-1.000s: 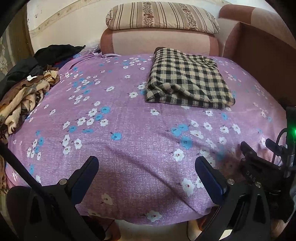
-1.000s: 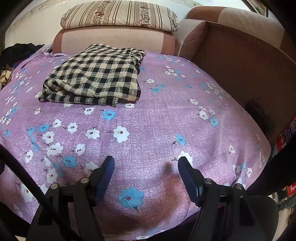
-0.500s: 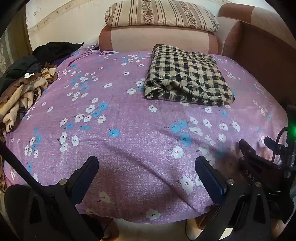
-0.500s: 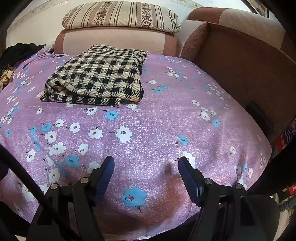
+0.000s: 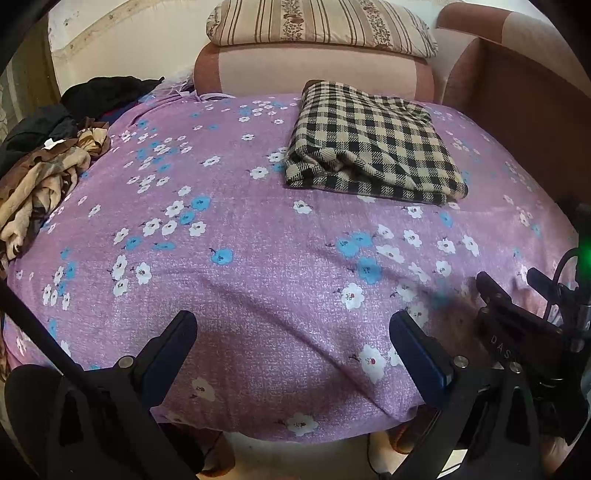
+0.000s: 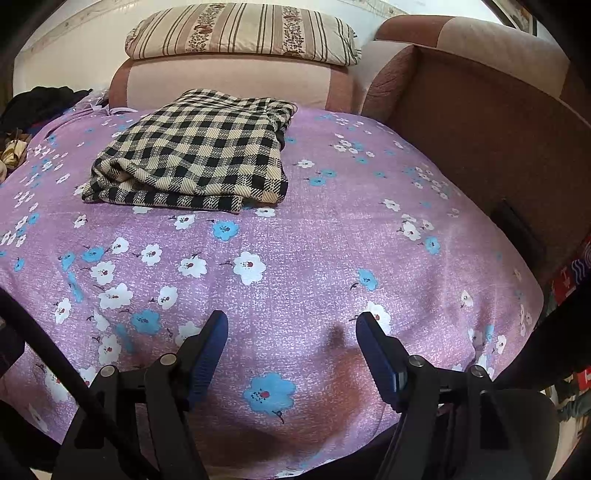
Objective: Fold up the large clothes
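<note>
Folded black-and-beige checked cloth [image 5: 373, 147] lies on purple flowered bedsheet [image 5: 258, 258], far side. Left gripper [image 5: 291, 332] & right gripper [image 6: 291, 332]: both spread wide, holding nothing, near edge.

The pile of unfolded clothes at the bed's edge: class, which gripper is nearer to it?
Left. The left gripper hovers open with the pile of unfolded clothes ahead on its left. The right gripper is further right; its view catches only the pile's fringe.

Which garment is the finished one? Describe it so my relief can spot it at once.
Start at the striped pillow on the sofa back, then drop to the purple flowered sheet. The folded checked garment lies just below it, a flat black-and-beige rectangle, unlike the crumpled brown and black clothes pile at the left edge.
</note>
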Available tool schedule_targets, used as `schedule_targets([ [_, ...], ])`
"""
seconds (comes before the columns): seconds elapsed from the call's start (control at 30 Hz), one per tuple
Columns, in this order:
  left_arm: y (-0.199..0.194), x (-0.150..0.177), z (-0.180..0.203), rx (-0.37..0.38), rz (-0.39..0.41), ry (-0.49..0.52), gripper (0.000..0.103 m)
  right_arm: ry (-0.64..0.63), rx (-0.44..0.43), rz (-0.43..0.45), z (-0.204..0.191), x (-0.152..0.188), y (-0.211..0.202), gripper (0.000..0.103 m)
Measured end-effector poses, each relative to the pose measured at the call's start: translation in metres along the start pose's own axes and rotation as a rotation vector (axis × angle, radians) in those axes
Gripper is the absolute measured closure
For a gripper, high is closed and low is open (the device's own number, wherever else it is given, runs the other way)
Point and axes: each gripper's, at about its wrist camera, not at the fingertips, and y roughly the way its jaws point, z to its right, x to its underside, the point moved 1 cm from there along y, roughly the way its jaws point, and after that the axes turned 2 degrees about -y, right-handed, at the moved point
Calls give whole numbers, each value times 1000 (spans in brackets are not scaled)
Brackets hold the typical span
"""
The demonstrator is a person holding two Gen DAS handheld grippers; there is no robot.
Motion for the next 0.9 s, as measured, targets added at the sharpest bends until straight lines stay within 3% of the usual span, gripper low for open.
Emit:
schedule_targets([
  [0.9,5,2,-3,7,-21,-2,0,-2,-3,12,-4,0,-3,26],
])
